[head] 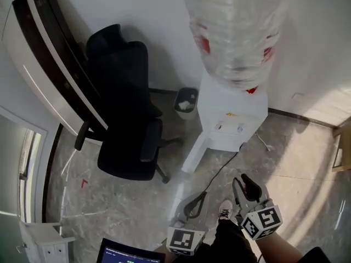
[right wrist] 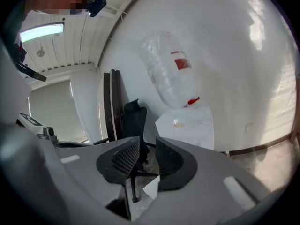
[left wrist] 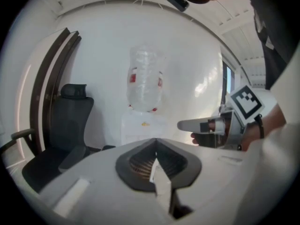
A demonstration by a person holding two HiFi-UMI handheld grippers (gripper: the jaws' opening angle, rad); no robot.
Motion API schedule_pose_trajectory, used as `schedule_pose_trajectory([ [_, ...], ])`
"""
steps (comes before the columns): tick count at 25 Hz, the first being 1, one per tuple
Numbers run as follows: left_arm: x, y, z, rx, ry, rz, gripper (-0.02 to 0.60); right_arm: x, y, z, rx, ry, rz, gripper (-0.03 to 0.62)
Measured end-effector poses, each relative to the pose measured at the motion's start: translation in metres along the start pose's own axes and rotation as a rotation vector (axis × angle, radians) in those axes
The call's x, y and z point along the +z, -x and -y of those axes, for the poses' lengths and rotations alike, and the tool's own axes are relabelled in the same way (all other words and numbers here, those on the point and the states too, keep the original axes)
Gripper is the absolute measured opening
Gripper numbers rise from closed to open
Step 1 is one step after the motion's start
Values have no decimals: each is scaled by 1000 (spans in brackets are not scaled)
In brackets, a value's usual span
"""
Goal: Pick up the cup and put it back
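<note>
- Grey plastic left tongs point(left wrist: 156, 146) are pressed together at the tips, with nothing pinched between them.
- The right tongs point(right wrist: 147, 149) stand spread, with a clear gap between their dark ribbed pads point(right wrist: 124, 161). Only the base of a black office chair point(right wrist: 133, 121) shows through the gap, and nothing is held.
- Both tongs hang in the air above the marbled floor point(head: 109, 201), touching nothing. They point toward a white water dispenser point(head: 230, 114) with a clear bottle point(head: 236, 32) on top.
- The chair stands left of the dispenser.
- The cup cannot be made out in any view.
</note>
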State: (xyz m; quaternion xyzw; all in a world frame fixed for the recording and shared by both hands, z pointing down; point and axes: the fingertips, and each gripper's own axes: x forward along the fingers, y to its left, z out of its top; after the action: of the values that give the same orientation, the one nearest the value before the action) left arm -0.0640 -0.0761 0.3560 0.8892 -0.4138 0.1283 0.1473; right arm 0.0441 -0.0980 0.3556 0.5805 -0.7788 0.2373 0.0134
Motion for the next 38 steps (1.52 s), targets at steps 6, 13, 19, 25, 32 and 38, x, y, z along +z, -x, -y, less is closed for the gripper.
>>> schedule_pose_trajectory([
  [6,30,45,3,-10,2,12,3,50,50,-25,-78,-6,89,107],
  [13,60,105,-18,-90,-35,65,3,49,91,-102,-175,-10,154,107],
  [19,36,155,-30,-199,-59,57,3,22,114,-184,-220,44,181,107],
  [25,34,181,-29,-247,-80,69,3,6,133,-217,-253,50,180,107],
  [32,47,188,4,-286,-143,102,3,18,154,-222,-251,101,197,107],
  [38,58,183,42,-285,-160,128,3,27,183,-203,-248,115,209,106],
])
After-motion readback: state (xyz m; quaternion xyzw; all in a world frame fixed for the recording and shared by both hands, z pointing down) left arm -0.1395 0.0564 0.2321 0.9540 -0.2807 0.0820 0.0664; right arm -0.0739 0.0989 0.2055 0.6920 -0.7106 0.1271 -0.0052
